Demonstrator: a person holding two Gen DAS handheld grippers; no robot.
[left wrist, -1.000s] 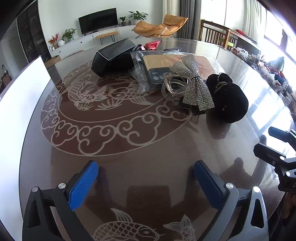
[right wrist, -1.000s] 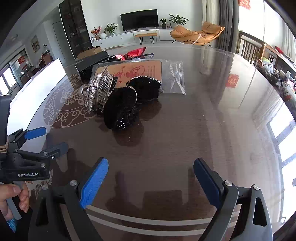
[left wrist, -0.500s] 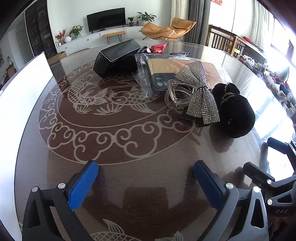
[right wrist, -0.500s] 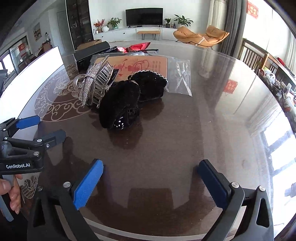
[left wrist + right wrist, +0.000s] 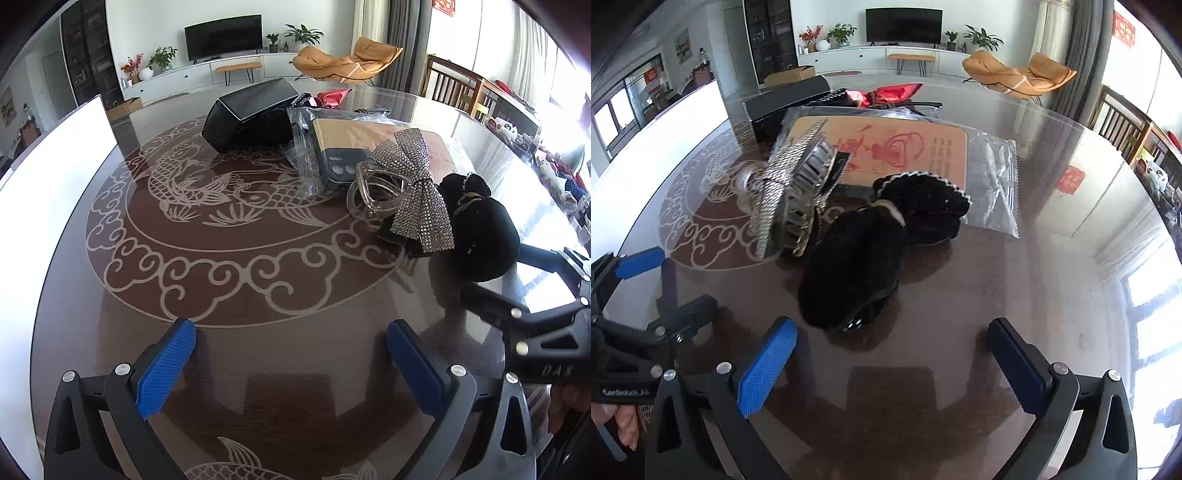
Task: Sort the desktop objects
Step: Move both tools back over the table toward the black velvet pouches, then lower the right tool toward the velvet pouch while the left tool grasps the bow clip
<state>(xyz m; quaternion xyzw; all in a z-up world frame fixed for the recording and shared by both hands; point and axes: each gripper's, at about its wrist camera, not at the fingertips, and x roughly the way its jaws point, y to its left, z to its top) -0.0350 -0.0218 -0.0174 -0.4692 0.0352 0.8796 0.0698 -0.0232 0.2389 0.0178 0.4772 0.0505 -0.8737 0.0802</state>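
Observation:
A pile of small objects lies on the round dark table [image 5: 258, 295]: a rhinestone bow hair clip [image 5: 417, 188], a clear hair claw [image 5: 373, 192], a black fuzzy hair clip [image 5: 480, 236] and a plastic bag holding a phone case and an orange card [image 5: 332, 147]. In the right wrist view the black fuzzy clip [image 5: 853, 269] lies just ahead of my open, empty right gripper [image 5: 890, 362], with the rhinestone clip [image 5: 790, 195] to its left. My left gripper [image 5: 291, 358] is open and empty, well short of the pile.
A black box [image 5: 251, 114] stands at the back of the table with red cloth [image 5: 332, 98] behind it. A white board [image 5: 48, 177] runs along the table's left edge. The right gripper [image 5: 517, 291] shows at the right of the left wrist view.
Both grippers have moved forward toward the pile, which now looks closer. The right gripper has come nearer the black fuzzy clip. Nothing has been taken hold of.

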